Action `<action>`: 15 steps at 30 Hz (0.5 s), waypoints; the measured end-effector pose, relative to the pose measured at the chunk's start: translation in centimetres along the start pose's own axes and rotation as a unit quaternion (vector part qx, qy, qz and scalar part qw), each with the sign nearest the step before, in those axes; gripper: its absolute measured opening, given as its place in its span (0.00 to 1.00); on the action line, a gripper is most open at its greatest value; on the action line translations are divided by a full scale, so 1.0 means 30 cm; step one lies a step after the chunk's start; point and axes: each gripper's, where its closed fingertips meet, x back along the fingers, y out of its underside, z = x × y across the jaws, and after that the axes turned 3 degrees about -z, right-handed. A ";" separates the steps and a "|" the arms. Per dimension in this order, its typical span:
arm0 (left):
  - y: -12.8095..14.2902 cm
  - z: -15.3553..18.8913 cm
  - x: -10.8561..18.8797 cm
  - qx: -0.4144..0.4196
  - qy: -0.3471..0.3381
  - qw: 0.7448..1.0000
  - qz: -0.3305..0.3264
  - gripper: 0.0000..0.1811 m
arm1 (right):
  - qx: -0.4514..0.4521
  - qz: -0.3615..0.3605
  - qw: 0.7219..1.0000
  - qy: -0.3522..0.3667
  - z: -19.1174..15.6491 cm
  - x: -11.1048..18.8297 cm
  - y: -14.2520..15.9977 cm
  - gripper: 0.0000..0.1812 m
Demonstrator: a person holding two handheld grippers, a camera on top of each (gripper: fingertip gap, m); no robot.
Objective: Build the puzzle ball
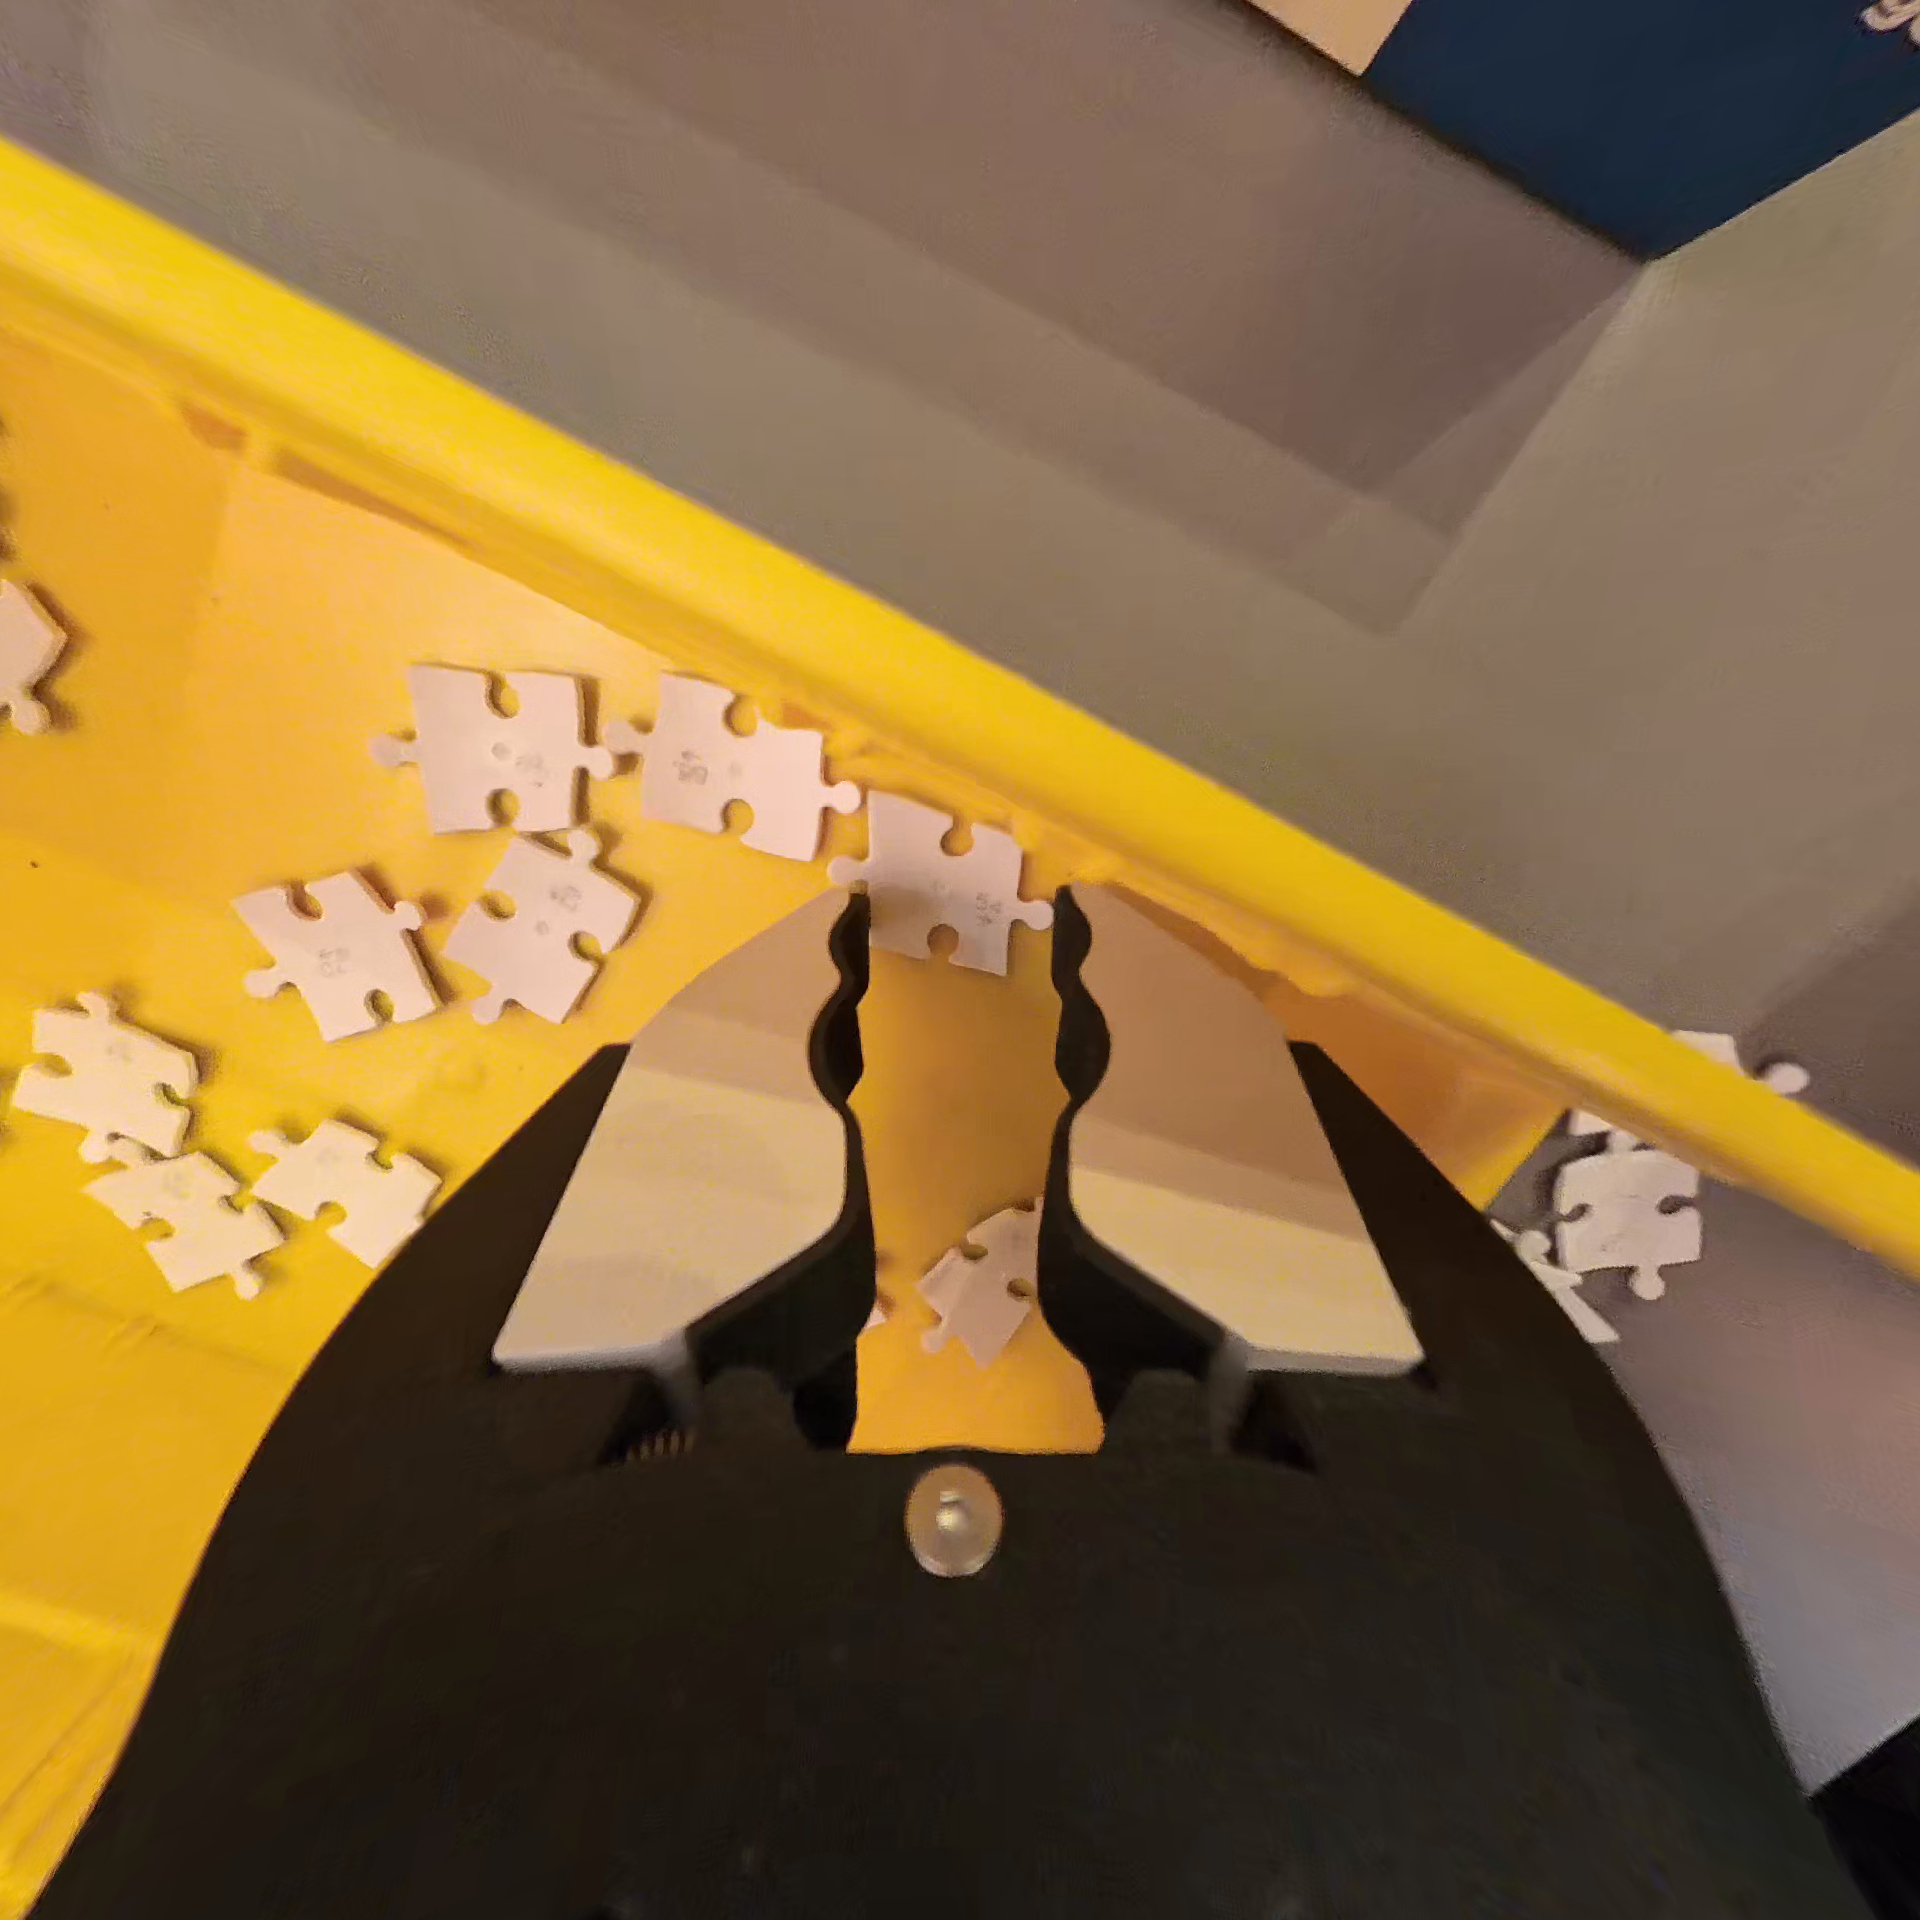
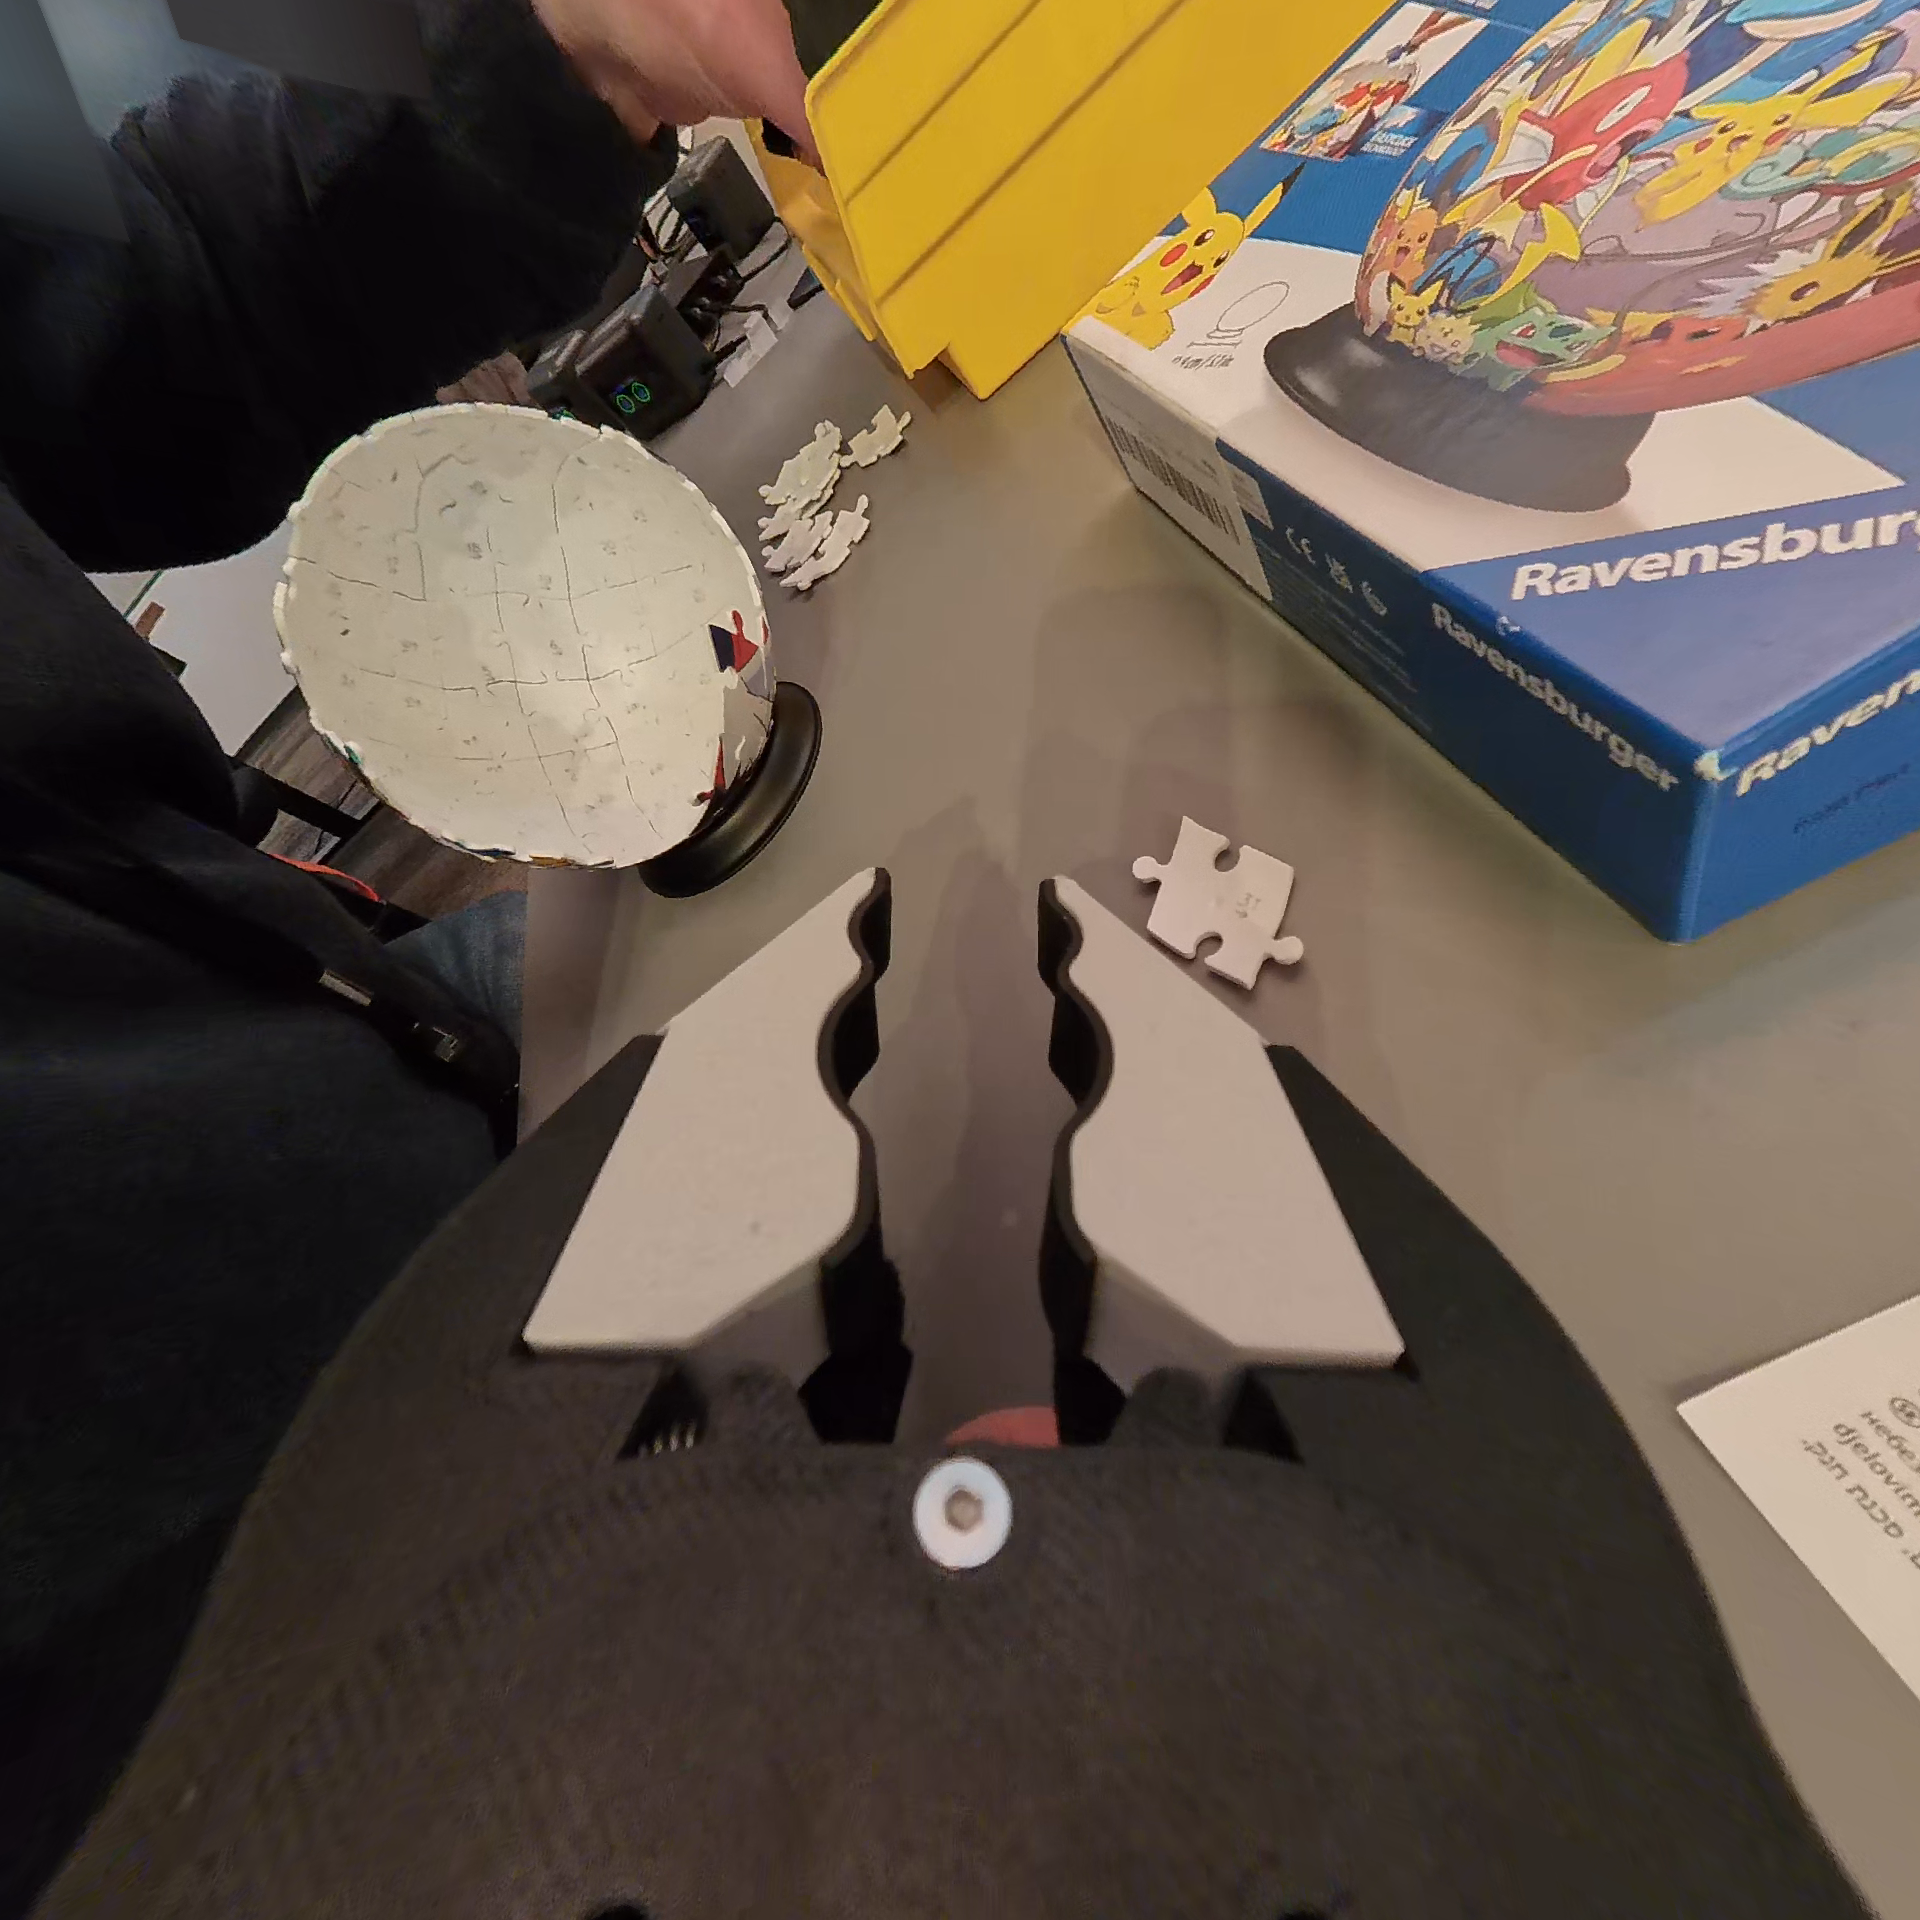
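In the left wrist view my left gripper (image 1: 958, 899) is open inside a yellow bin (image 1: 727, 592). Its tips reach a white puzzle piece (image 1: 951, 894) lying by the bin's wall. Several more white pieces (image 1: 540, 925) lie face down on the bin floor, and one (image 1: 982, 1288) lies between the fingers near the base. In the right wrist view my right gripper (image 2: 961, 883) is open and empty above the grey table. The half-built puzzle ball (image 2: 520, 634) stands tilted on a black stand (image 2: 753, 800) to its left. A single white piece (image 2: 1226, 899) lies just right of the right fingertip.
A blue puzzle box (image 2: 1558, 436) lies at the right. The yellow bin (image 2: 997, 177) stands tilted at the back, a hand (image 2: 686, 62) at its edge. A small heap of white pieces (image 2: 821, 499) lies beside it. A white leaflet (image 2: 1829, 1475) lies at the right edge. The gap from one gripper's tips to the other's is roughly 30 cm.
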 end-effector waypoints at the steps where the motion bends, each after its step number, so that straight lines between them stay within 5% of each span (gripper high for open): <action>1: -0.002 0.001 0.000 0.004 0.000 1.000 0.002 0.18 | 0.000 0.001 1.000 0.000 -0.001 0.001 -0.001 0.15; 8: 0.009 -0.008 0.050 0.029 -0.025 0.998 0.045 0.18 | 0.001 0.005 1.000 -0.003 -0.003 0.004 -0.003 0.15; 15: 0.046 0.165 0.353 -0.007 -0.039 0.991 0.129 0.18 | 0.000 0.004 1.000 -0.004 -0.004 0.004 -0.003 0.15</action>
